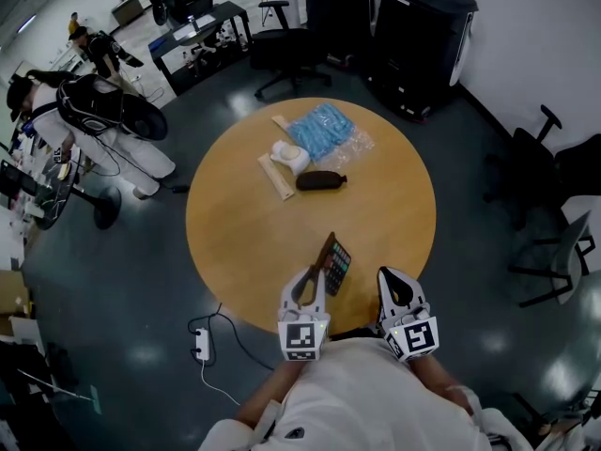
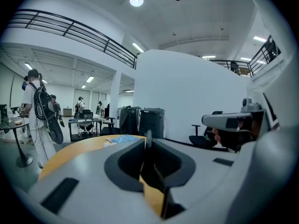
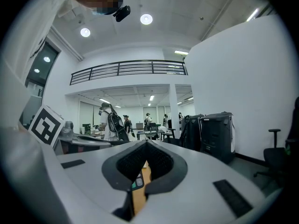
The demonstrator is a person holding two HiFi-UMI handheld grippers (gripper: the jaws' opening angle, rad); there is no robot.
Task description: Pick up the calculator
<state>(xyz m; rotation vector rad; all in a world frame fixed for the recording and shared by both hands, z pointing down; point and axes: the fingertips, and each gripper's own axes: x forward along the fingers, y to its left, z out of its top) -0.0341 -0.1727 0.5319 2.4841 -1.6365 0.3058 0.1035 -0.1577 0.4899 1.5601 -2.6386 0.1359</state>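
Left hand-held gripper [image 1: 317, 276] on calculator [image 1: 340, 267], key print too small

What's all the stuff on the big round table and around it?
table: one, tan wood, round, middle of the floor
calculator: one, dark with coloured keys, near edge, tilted up
pouch: one, black, far half of the table
plastic bag: one, blue inside, far side
white object: one, white, beside the bag
wooden strips: two, pale, by the white object
power strip: one, white, on the floor, left
office chairs: several, black, around the table
left gripper: one, white, shut on the calculator
right gripper: one, white, shut, empty
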